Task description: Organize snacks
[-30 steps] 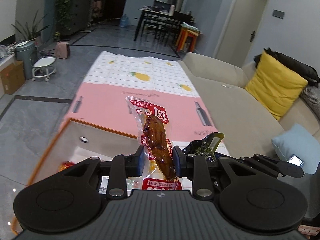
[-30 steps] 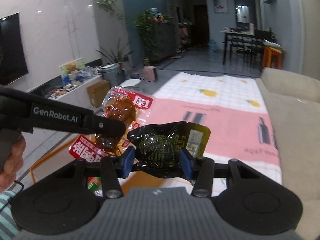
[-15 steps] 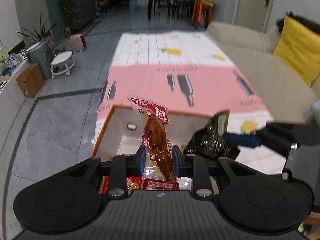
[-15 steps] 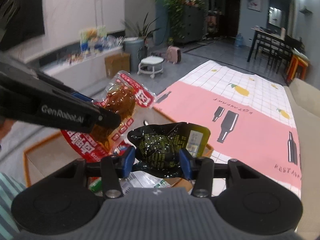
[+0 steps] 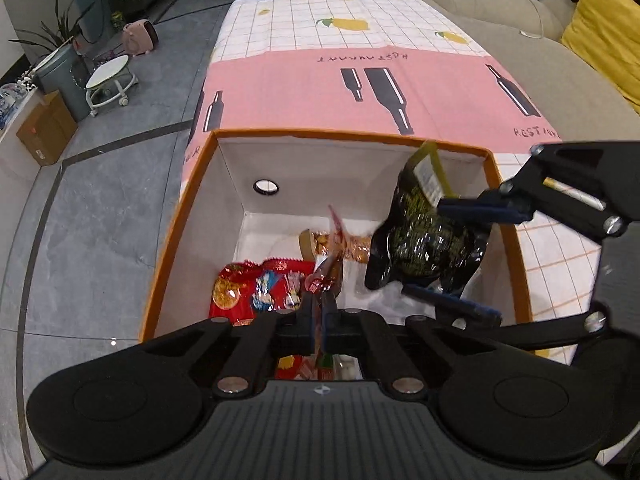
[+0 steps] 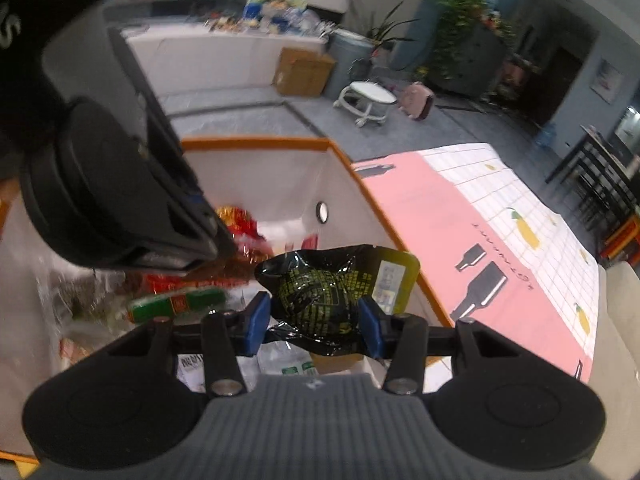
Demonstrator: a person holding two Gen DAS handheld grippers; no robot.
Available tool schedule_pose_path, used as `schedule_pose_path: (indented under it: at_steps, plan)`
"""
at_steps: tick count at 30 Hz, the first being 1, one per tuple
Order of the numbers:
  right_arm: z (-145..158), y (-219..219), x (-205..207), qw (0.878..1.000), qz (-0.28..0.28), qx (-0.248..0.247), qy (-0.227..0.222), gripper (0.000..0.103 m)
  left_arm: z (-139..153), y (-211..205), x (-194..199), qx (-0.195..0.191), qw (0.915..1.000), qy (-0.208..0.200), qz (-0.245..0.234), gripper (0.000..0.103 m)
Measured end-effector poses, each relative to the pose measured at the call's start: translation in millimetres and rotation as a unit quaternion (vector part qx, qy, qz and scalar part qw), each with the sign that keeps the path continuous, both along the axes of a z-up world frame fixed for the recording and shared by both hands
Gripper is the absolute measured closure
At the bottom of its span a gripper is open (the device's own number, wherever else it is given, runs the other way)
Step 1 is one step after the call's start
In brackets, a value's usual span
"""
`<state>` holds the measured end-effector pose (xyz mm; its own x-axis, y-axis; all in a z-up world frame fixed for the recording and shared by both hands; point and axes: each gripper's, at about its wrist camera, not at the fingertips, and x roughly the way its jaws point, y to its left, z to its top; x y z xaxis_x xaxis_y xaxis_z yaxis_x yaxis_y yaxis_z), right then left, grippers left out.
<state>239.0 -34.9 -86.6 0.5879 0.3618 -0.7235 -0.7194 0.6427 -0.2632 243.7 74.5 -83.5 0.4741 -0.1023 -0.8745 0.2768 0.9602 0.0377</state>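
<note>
An orange-rimmed white box (image 5: 224,184) stands on the pink and white tablecloth (image 5: 304,92). My left gripper (image 5: 319,322) is shut on a clear packet with a brown meat snack (image 5: 332,264), seen edge-on, held over the box. My right gripper (image 6: 314,320) is shut on a black and yellow packet (image 6: 332,284), also seen in the left wrist view (image 5: 424,244), above the box's right side. Several snack packets lie on the box floor, among them a red one (image 5: 256,284) and a green one (image 6: 176,304).
A beige sofa (image 5: 520,52) with a yellow cushion (image 5: 608,20) runs along the table's right. Grey floor lies to the left, with a white stool (image 5: 108,80), a cardboard box (image 5: 44,128) and plants. The left gripper body (image 6: 100,184) fills the right wrist view's left.
Both grippers have tilted down and moved over the open box, still holding their packets. The brown snack packet now points down into the box.
</note>
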Motion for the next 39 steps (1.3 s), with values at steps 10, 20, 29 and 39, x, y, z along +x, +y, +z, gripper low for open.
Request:
schedule_pose_path:
  at_steps: [10, 20, 29, 39]
  plan:
    - [-23, 16, 20, 0.999, -0.003, -0.016, 0.048, 0.057, -7, 3, 16, 0.064, 0.9971, -0.039, 0.015, 0.099]
    - [-29, 24, 32, 0.998, -0.021, -0.012, 0.064, 0.057, -6, 2, 9, 0.078, 0.995, -0.063, 0.002, 0.062]
    - [-33, 23, 38, 0.995, -0.04, -0.003, 0.086, 0.054, -4, 4, 3, 0.069, 0.996, -0.055, 0.01, 0.051]
    - [-11, 16, 33, 0.993, -0.06, 0.053, 0.081, 0.024, 6, 3, -11, 0.089, 0.9939, -0.066, 0.008, 0.058]
